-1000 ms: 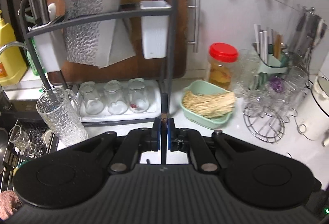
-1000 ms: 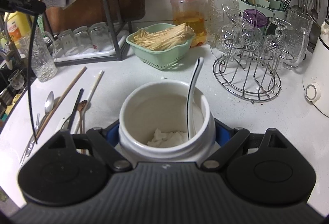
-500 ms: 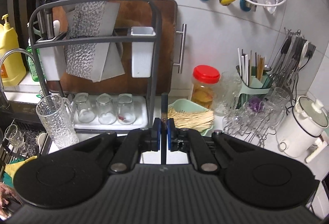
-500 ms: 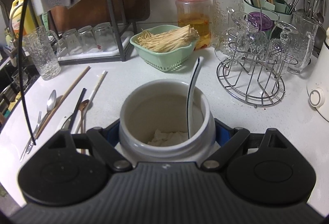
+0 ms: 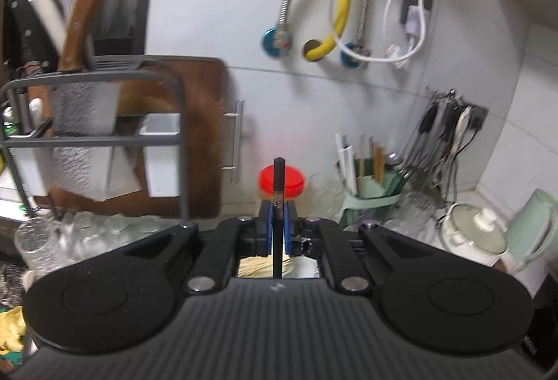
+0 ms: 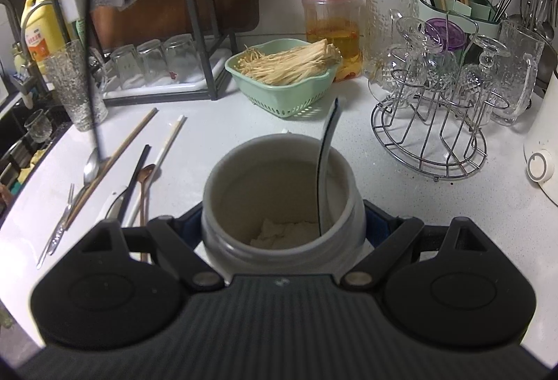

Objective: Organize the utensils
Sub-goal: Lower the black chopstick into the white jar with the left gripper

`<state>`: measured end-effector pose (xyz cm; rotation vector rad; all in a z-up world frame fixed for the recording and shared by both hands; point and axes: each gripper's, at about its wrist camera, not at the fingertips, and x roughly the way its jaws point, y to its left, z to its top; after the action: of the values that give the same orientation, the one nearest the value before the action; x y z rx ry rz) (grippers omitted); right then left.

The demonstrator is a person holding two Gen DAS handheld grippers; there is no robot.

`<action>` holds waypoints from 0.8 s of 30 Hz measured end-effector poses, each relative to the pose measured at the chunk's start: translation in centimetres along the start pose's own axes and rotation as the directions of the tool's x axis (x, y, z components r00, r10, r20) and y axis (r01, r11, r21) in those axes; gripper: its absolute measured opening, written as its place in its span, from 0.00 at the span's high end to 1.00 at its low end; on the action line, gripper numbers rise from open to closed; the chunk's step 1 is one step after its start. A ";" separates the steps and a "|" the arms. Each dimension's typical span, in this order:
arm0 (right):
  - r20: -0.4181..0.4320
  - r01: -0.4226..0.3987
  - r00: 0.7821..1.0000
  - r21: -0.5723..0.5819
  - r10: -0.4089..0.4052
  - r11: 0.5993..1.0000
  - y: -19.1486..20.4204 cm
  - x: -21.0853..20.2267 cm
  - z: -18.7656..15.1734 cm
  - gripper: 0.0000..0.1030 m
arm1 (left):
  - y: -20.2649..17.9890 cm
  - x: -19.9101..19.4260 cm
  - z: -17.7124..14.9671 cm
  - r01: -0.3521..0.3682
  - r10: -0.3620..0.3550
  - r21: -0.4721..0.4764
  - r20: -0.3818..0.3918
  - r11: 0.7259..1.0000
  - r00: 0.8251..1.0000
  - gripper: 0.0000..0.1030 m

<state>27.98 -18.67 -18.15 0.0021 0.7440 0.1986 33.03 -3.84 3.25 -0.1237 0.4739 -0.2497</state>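
Observation:
My left gripper (image 5: 278, 205) is shut on a thin black chopstick (image 5: 278, 177), held upright well above the counter. The right wrist view shows that chopstick as a blurred dark line (image 6: 91, 31) hanging over the loose utensils. My right gripper (image 6: 282, 223) is shut on a white ceramic jar (image 6: 279, 177) standing on the counter; its blue pads press the jar's sides. A long-handled spoon (image 6: 327, 153) leans inside the jar. To the jar's left lie a wooden chopstick (image 6: 129, 139), a white chopstick (image 6: 169, 139), a black chopstick (image 6: 134, 184), a metal spoon (image 6: 91, 165), a copper spoon (image 6: 144, 177) and a fork (image 6: 61, 223).
A green basket (image 6: 279, 101) of pale strands and a red-lidded jar (image 6: 331, 14) stand behind the white jar. A wire rack of glasses (image 6: 432, 136) and a green utensil holder (image 6: 453, 10) fill the right. A dark dish rack (image 6: 195, 31) and a glass mug (image 6: 76, 83) stand left.
My left gripper has risen with the black chopstick, and its view now takes in more of the wall. The right gripper and the jar have stayed put.

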 end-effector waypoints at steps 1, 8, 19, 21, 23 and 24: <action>0.002 0.000 1.000 -0.001 0.000 1.000 0.0 0.0 0.0 0.12 | -0.5 0.2 0.2 0.008 -0.008 -0.002 0.006 1.000 1.000 0.93; 0.026 -0.005 1.000 0.005 0.005 1.000 0.0 -0.1 -0.3 0.12 | -3.6 1.9 -0.4 0.066 -0.066 0.029 0.002 0.997 0.998 0.93; 0.074 -0.022 0.997 0.004 0.022 1.000 -0.2 -0.3 -1.0 0.12 | -7.0 3.9 -4.7 0.134 -0.132 0.148 -0.021 0.980 0.991 0.93; 0.077 -0.027 0.997 0.001 0.027 1.000 -0.3 -0.4 -1.0 0.12 | -7.3 4.3 -5.7 0.132 -0.127 0.158 -0.045 0.979 0.991 0.93; 0.078 -0.030 0.997 -0.002 0.030 1.000 -0.3 -0.4 -1.0 0.12 | -7.3 4.7 -6.5 0.134 -0.124 0.157 -0.077 0.978 0.989 0.93; 0.078 -0.031 0.996 -0.004 0.031 1.000 -0.3 -0.4 -1.0 0.12 | -7.3 4.8 -6.8 0.138 -0.125 0.156 -0.092 0.978 0.988 0.93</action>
<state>27.09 -19.12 -18.66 0.0190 0.6663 0.2277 32.48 -12.56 -3.62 0.0141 0.5255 -0.4233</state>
